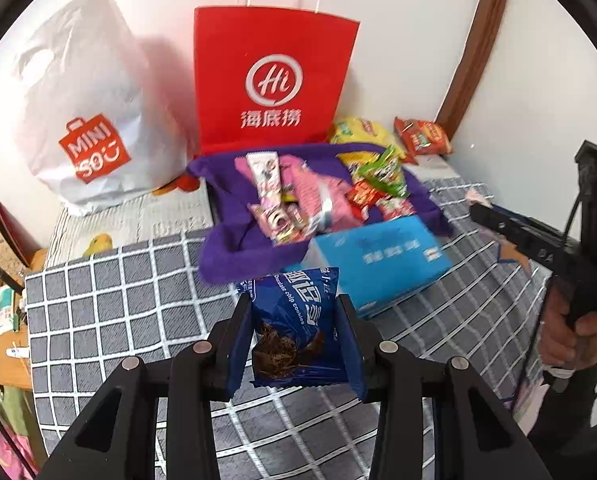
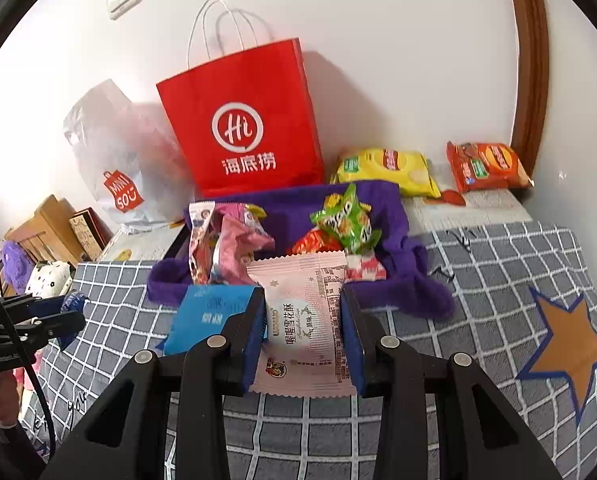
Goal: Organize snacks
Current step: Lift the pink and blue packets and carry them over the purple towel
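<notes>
Firmly, the left gripper (image 1: 294,332) fingers clamp a dark blue chocolate-chip cookie packet (image 1: 296,328) above the checked bed (image 1: 110,312); the right gripper (image 2: 303,336) fingers pinch a pale pink pastry packet (image 2: 304,320); beyond, a purple cloth basket (image 2: 398,248) holds pink, green and red snack packets; a red paper bag (image 2: 246,128) stands behind.

Left gripper (image 1: 296,344): jaws closed on a blue chocolate chip cookie packet (image 1: 296,320), held clear above the grey checked bedspread (image 1: 110,308). Just beyond the jaws lies a blue box (image 1: 382,260); farther on, a purple cloth (image 1: 234,248) piled with snack packets (image 1: 298,196).
</notes>
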Demonstrator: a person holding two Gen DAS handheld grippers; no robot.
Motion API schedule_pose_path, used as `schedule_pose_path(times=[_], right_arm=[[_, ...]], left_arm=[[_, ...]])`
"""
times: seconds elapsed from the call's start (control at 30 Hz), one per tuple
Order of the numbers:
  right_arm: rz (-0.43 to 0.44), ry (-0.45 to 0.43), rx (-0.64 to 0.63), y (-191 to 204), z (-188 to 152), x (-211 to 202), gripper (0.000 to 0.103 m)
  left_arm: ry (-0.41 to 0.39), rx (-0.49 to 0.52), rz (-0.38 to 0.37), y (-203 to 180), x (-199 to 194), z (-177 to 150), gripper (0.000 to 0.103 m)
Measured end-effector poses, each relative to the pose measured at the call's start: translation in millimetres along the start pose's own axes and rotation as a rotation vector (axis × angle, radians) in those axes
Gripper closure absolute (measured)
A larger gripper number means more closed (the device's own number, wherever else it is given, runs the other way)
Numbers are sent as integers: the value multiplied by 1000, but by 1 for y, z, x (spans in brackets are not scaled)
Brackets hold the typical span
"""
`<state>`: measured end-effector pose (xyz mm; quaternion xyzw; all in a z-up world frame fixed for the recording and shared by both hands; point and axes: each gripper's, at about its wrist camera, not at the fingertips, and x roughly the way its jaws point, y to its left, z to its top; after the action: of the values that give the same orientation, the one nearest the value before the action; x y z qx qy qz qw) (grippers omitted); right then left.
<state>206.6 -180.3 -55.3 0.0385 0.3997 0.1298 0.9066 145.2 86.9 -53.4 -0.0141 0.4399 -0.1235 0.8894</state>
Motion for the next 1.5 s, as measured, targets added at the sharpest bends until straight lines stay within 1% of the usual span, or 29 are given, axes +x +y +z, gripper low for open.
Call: schedule_pose_path(times=[0.13,0.27,0.43,0.53,0.63,0.77,1.0,1.5], right_arm=[[-3,-6,-15,1,9,-2,67],[-25,1,-30,1,18,-1,67],[-4,1,-26,-3,24,0,67],[8,5,-21,-5,27,1,67],[-1,3,-29,-5,31,2,67],[11,9,-31,-5,37,5,67],[13,-1,-32,-6,53,13,67],[7,3,-34,-8,85,49,67]], left_arm=[[-4,-12,-24,-7,-7,8,65],[-2,-29,-22,-12,-13,11,65],[-13,-47,-4,-14,-22,14,65],[-21,-50,-9,-17,-24,18,65],[-42,-45,-25,-18,-27,28,65],[-57,-44,-25,-18,-26,41,65],[-70,-37,-38,-18,-13,64,65],[-56,-28,-56,-13,30,106,65]])
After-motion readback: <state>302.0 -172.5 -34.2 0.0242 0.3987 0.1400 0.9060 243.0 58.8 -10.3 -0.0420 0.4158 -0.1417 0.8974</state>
